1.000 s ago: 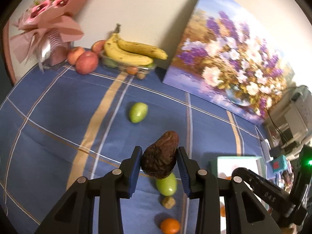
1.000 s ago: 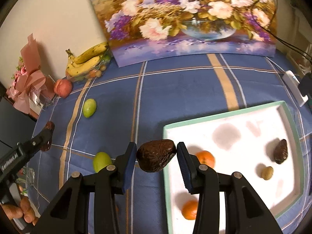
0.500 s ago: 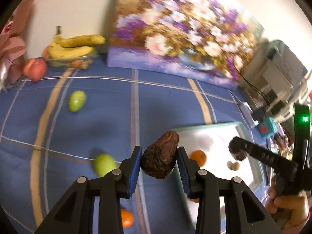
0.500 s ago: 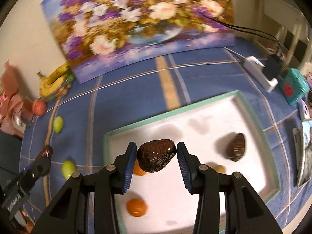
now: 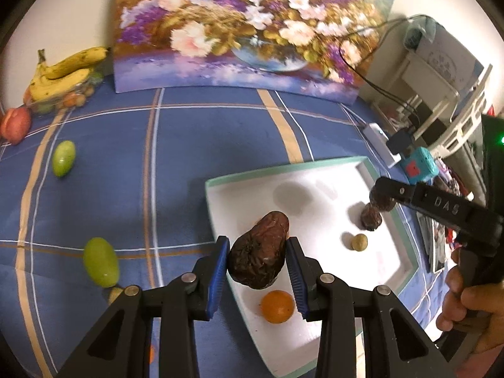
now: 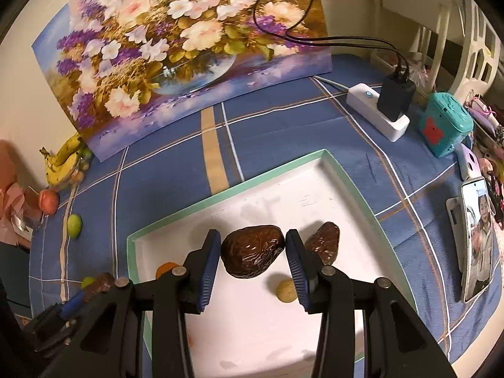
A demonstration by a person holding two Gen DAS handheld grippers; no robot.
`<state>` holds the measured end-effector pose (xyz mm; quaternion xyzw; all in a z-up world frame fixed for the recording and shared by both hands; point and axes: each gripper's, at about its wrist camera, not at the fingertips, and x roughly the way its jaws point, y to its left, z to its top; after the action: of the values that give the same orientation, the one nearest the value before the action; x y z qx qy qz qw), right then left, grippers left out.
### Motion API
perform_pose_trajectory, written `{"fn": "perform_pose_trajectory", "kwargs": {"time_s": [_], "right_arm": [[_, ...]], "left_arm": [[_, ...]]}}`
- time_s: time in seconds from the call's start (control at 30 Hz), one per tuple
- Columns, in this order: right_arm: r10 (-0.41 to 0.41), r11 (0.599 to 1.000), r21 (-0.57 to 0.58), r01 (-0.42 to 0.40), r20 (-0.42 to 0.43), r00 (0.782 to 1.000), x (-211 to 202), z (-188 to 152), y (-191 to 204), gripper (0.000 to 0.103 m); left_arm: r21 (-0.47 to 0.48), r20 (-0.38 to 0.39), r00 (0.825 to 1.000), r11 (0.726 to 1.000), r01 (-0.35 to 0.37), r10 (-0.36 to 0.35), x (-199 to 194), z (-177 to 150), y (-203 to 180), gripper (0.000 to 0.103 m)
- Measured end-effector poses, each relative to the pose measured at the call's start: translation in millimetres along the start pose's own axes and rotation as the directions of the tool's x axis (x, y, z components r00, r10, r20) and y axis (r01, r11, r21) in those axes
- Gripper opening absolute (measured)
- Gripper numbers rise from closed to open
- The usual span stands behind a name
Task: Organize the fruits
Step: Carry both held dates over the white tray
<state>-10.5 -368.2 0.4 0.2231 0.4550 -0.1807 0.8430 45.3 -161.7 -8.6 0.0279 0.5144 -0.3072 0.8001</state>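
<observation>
**A:** What are the fingers doing?

**B:** The left gripper (image 5: 257, 260) is clamped on a wrinkled dark brown fruit (image 5: 259, 249), its blue pads pressed against both sides. The jaws stand only as wide as the fruit. It hangs over the near left part of the tray (image 5: 318, 166).

**A:** And the right one?

**B:** Much alike. The right gripper (image 6: 252, 257) grips a second brown fruit (image 6: 252, 251) lying crosswise between its pads, above the middle of the tray (image 6: 346, 176). In the left view a hand (image 5: 466, 308) holds that tool at the right edge.

**A:** What lies in the tray?

**B:** On its white floor there is a third brown fruit (image 6: 324, 242) toward the right, a small tan ball (image 6: 286, 289) just in front of it, and an orange (image 5: 277, 306) near the left front. The right view shows another orange shape (image 6: 166, 269) partly hidden behind the left finger; whether it is the same one I cannot tell.

**A:** Anything outside it?

**B:** Two green fruits (image 5: 100, 261) (image 5: 63, 158) lie apart on the blue cloth (image 5: 176, 163) left of the tray. At the far left, bananas (image 5: 63, 72) rest on a clear dish with small fruit, and an apple (image 5: 15, 121) sits beside it.
</observation>
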Motion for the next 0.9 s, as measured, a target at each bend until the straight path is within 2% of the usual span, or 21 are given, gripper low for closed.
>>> {"fn": "perform_pose_trajectory", "kwargs": {"time_s": [0.3, 0.63, 0.9], "right_arm": [[-0.003, 1.0, 0.005, 0.003, -0.002, 1.0, 3, 0, -4, 0.044], [-0.038, 0.999, -0.008, 0.037, -0.142, 0.989, 56, -15, -6, 0.044], [-0.052, 0.999, -0.017, 0.05, -0.163, 0.985, 65, -22, -9, 0.044]], "left_arm": [[0.043, -0.041, 0.999, 0.999, -0.021, 0.023, 22, -4, -15, 0.039], [0.045, -0.127, 0.99, 0.998, -0.052, 0.058, 58, -13, -15, 0.039], [0.047, -0.146, 0.987, 0.997, -0.06, 0.066, 68, -15, -16, 0.039]]}}
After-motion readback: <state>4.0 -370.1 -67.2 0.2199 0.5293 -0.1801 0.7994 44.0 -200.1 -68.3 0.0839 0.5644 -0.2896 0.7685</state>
